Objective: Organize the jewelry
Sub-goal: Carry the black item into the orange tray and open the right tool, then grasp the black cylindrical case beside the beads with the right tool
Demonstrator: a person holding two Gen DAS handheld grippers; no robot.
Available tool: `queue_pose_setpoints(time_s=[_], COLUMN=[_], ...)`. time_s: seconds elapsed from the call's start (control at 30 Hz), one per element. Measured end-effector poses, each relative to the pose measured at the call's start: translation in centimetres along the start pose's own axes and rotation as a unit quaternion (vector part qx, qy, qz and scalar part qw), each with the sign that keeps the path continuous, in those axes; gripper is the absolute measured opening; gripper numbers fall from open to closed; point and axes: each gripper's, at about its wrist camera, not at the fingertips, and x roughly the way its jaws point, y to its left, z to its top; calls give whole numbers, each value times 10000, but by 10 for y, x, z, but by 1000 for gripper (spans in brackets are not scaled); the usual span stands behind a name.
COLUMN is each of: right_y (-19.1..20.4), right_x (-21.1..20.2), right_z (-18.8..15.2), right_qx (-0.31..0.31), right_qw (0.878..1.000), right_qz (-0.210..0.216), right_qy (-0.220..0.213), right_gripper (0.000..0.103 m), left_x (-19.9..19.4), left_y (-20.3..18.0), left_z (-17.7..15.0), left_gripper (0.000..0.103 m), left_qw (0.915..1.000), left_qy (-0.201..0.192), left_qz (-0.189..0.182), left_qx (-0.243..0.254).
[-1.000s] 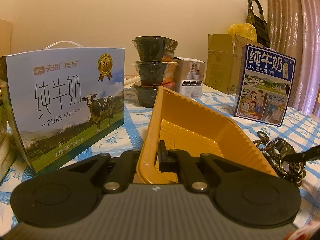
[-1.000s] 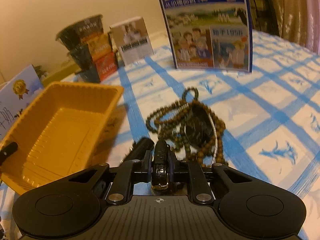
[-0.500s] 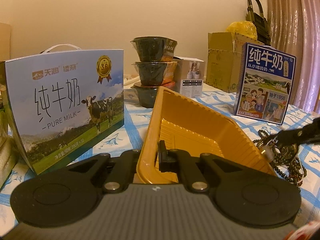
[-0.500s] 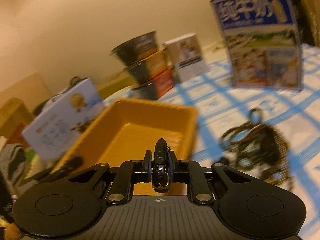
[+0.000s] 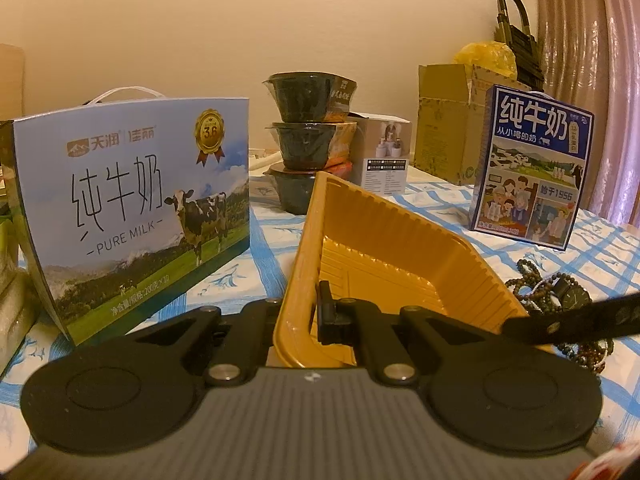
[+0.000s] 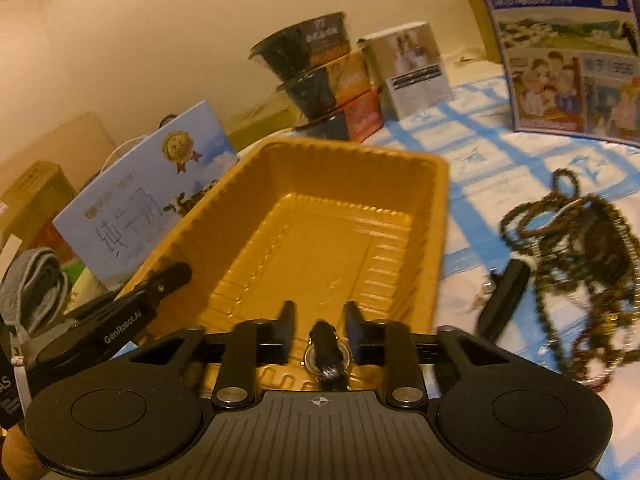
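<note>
Jewelry: one watch (image 6: 326,354) over one yellow tray (image 6: 442,216).

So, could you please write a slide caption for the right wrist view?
Right gripper, jaws just opening, releases a watch over the yellow tray.

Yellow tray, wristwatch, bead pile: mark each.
yellow tray (image 6: 352,168), right wrist view, far rim.
wristwatch (image 6: 329,354), right wrist view, its case.
bead pile (image 6: 568,232), right wrist view, tangled strands.

You are in a home: a blue-checked tablecloth (image 5: 440,208) crowded with milk cartons (image 5: 136,208), stacked food bowls (image 5: 308,136), a curtain (image 5: 592,80) behind.
</note>
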Motion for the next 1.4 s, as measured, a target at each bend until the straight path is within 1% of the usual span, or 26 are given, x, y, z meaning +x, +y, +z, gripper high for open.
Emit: queue_pose_setpoints(time_s=[0.1,0.17,0.33,0.43,0.57,0.73,1.03,1.23,1.4], right_y=[-11,-22,-57,-71,-73,-65,-67,-71,-78], right_x=[-19,-29,-43,-43,-34,-8,27,24,18], right_z=[2,3,1,-4,-4,0,9,8,10], right_qx=[2,-29,145,228,109,-25,169,36,-10], right_qw=[9996,9985,9937,9913,9908,9898,9833,9788,9811], right_qz=[-201,-476,-1102,-1293,-1338,-1374,-1724,-1922,-1831], right_qy=[-222,-252,-127,62,181,366,565,702,631], right_gripper=[38,39,39,39,39,39,39,38,38], left_x=[0,0,0,-1,0,0,1,1,1], left_y=[0,0,0,-1,-1,0,0,0,0], left_z=[0,0,0,1,1,2,3,3,3], left_gripper=[5,5,5,5,5,5,5,5,5], left_qw=[10000,10000,10000,10000,10000,10000,10000,10000,10000], left_qy=[-9,-11,-18,-26,-25,-26,-14,-16,-23], left_qz=[0,-6,2,6,14,20,26,30,25], left_qx=[3,-4,-14,12,20,30,1,-11,-32])
